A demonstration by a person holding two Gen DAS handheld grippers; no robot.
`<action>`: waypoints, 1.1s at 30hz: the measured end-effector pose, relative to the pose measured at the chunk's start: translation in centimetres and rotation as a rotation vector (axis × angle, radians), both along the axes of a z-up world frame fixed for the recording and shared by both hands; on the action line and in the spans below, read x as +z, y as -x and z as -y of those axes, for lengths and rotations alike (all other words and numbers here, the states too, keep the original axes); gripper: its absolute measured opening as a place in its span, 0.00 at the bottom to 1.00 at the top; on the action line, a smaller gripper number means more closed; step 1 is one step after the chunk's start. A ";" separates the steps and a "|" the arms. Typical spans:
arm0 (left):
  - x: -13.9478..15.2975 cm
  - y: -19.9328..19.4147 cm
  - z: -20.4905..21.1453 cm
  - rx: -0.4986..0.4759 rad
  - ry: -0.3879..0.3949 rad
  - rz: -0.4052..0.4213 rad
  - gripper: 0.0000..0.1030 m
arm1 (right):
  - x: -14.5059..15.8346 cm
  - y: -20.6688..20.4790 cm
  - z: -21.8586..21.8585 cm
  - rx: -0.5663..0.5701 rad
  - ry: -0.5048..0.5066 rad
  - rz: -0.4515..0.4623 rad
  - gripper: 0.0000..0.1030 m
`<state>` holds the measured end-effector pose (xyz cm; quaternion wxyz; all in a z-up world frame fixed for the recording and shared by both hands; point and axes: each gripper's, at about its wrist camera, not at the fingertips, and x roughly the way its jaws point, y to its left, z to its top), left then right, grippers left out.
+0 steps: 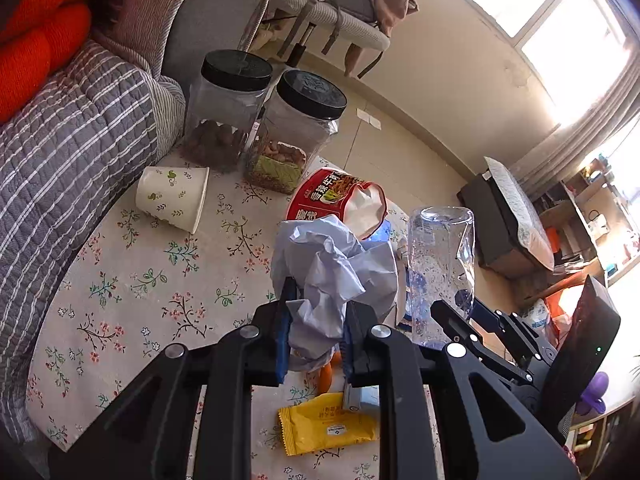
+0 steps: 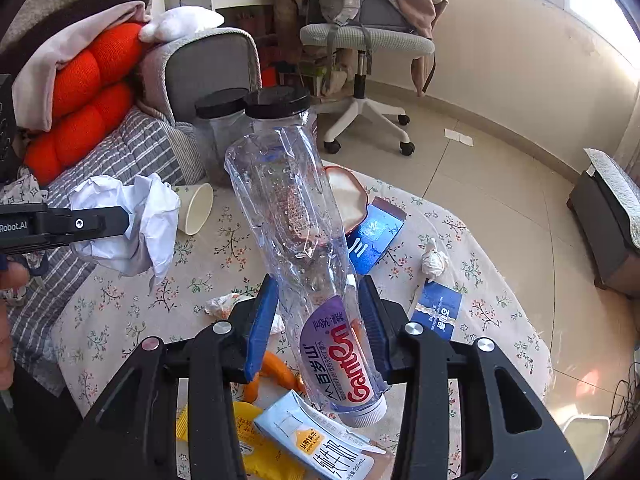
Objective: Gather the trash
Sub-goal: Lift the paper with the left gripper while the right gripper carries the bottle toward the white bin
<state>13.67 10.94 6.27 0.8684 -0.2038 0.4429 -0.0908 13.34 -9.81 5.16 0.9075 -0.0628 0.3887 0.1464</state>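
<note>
Gripping a crumpled plastic bottle [image 2: 308,280] low in the frame, the right hand-held gripper [image 2: 316,320] clamps its labelled end, long axis leaning toward upper left. The left hand-held gripper [image 1: 316,320] pinches crumpled paper [image 1: 332,272]. Beyond, on the tabletop [image 1: 132,304], a paper cup [image 1: 174,198] lies nearer the left one.

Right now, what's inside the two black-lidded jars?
The left jar holds dark brown nuts at its bottom; the right jar holds paler nuts above a green label. What the label hides can't be seen.
</note>
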 end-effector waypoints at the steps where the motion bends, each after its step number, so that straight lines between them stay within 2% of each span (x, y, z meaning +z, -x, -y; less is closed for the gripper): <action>1: 0.3 0.1 0.2 -0.002 -0.004 0.012 0.19 | 0.5 0.4 0.1 -0.009 -0.003 0.018 0.38; 9: 2.3 1.7 3.2 -0.046 -0.047 0.115 0.19 | 3.0 3.7 2.4 -0.082 -0.041 0.123 0.38; 16: 3.3 3.1 6.1 -0.079 -0.060 0.178 0.19 | 4.1 6.4 6.5 -0.177 -0.062 0.186 0.39; 21: 3.6 4.2 9.1 -0.104 -0.034 0.207 0.19 | 4.6 8.4 10.5 -0.266 -0.049 0.225 0.39; 26: 4.1 5.7 13.7 -0.161 -0.038 0.244 0.19 | 5.3 10.2 15.3 -0.382 -0.046 0.260 0.39; 33: 2.8 6.8 20.5 -0.276 -0.049 0.215 0.19 | 4.4 12.3 23.6 -0.584 -0.048 0.247 0.39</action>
